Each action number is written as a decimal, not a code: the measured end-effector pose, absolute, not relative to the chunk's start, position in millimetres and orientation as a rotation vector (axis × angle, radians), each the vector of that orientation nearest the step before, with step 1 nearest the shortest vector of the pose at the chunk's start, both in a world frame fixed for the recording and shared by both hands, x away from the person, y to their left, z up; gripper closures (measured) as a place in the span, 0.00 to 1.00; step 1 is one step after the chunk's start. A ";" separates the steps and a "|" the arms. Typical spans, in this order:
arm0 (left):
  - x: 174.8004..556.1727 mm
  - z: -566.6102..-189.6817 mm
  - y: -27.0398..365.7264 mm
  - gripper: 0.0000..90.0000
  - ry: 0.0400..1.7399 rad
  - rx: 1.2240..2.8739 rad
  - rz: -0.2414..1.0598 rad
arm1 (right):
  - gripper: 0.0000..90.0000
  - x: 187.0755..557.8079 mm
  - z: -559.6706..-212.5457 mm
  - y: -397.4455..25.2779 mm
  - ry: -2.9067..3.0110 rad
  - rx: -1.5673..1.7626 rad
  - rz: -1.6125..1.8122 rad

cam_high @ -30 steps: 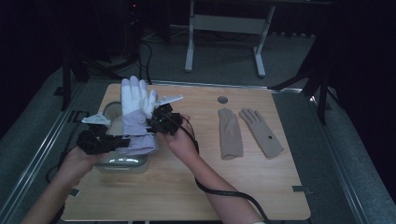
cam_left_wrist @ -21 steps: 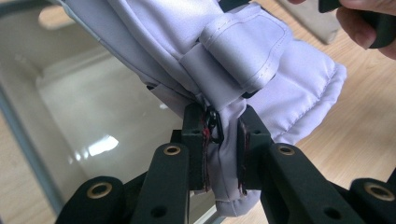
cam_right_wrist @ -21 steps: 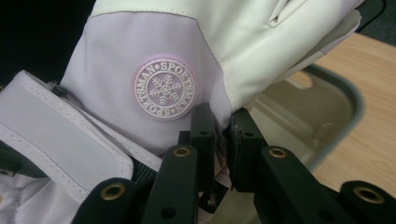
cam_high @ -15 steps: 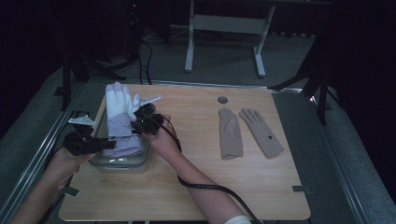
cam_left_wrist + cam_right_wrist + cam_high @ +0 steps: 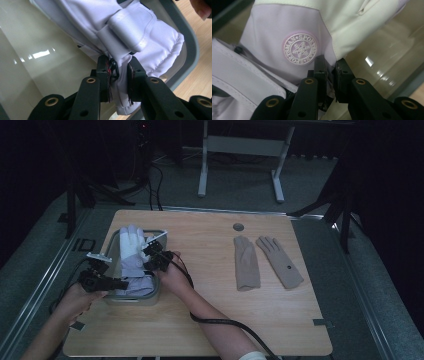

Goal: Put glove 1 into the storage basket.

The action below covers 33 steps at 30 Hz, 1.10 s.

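The white ski glove lies in the grey bin at the left side of the table. The left gripper pinches its cuff, and the right gripper is closed on the edge of the glove. A round pink badge with a snowflake reads "SPORTSMAN". Two beige gloves lie well apart at the right.
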<state>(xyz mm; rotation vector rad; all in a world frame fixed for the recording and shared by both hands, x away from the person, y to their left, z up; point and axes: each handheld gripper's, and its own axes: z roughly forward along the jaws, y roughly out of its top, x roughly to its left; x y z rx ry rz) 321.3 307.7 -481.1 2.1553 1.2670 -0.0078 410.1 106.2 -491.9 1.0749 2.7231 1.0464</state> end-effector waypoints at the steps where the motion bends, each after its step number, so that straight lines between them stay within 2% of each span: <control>1: 320.8 -480.7 305.9 0.83 1.271 2.166 -0.003 | 0.91 410.4 -493.9 106.8 2.735 1.087 1.033; 5: 320.2 -480.0 303.1 0.78 1.298 2.183 0.006 | 0.90 411.4 -497.1 108.5 2.754 1.109 1.013; 7: 319.5 -480.1 299.8 0.68 1.316 2.197 0.033 | 0.88 412.0 -496.9 110.2 2.762 1.105 0.980; 9: 319.6 -479.5 295.9 0.65 1.327 2.225 0.076 | 0.85 411.9 -496.5 111.3 2.772 1.092 0.965; 10: 320.7 -480.9 293.6 0.65 1.349 2.245 0.104 | 0.76 410.3 -495.2 114.2 2.773 1.066 0.939; 11: 320.7 -480.9 293.6 0.65 1.349 2.245 0.104 | 0.76 410.3 -495.2 114.2 2.773 1.066 0.939; 14: 319.6 -483.1 291.1 0.64 1.359 2.261 0.150 | 0.64 409.3 -491.5 112.3 2.765 1.045 0.975; 15: 318.7 -482.6 291.6 0.62 1.357 2.252 0.163 | 0.51 408.7 -486.9 108.7 2.742 1.022 1.022; 17: 315.9 -481.4 293.2 0.61 1.358 2.220 0.182 | 0.51 408.6 -484.3 106.1 2.737 1.001 1.061; 19: 311.8 -478.5 294.1 0.60 1.359 2.198 0.223 | 0.44 408.7 -478.3 101.5 2.729 0.992 1.122; 20: 311.8 -478.5 294.1 0.60 1.359 2.198 0.223 | 0.44 408.7 -478.3 101.5 2.729 0.992 1.122; 22: 303.1 -469.4 294.7 0.58 1.354 2.149 0.336 | 0.33 406.6 -467.1 94.6 2.706 0.977 1.213; 25: 297.8 -460.6 294.6 0.58 1.342 2.090 0.371 | 0.21 404.9 -460.7 89.5 2.737 0.921 1.228; 28: 294.5 -455.2 290.9 0.58 1.313 2.071 0.372 | 0.19 404.4 -458.1 84.8 2.719 0.912 1.248; 29: 292.1 -451.8 284.1 0.58 1.279 2.067 0.375 | 0.16 403.7 -456.6 80.2 2.712 0.884 1.259; 33: 290.0 -448.8 267.5 0.58 1.225 2.068 0.361 | 0.16 402.5 -453.8 67.8 2.694 0.874 1.275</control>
